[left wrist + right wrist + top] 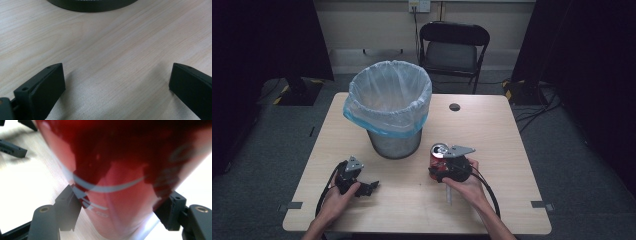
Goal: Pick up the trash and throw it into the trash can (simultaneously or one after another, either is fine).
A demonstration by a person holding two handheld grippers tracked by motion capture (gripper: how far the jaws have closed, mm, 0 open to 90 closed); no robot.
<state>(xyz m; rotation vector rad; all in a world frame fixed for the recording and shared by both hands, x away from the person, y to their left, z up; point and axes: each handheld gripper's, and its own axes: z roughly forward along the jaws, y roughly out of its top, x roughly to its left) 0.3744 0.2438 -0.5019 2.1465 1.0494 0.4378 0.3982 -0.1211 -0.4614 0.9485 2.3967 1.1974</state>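
Your right gripper (438, 167) has its jaws clamped on the red can (438, 155), upright on the table (492, 135) beside the lined bin (389, 107). Your left gripper (368, 188) rests released, holding nothing. Grasp appears done; lifting and binning probably remain.

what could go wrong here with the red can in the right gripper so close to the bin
The right gripper grips the dented red drink can low on its body, so it may tip or slip out. The bag-lined metal mesh bin stands close, and lifting could knock its rim. The can's open top might drip.
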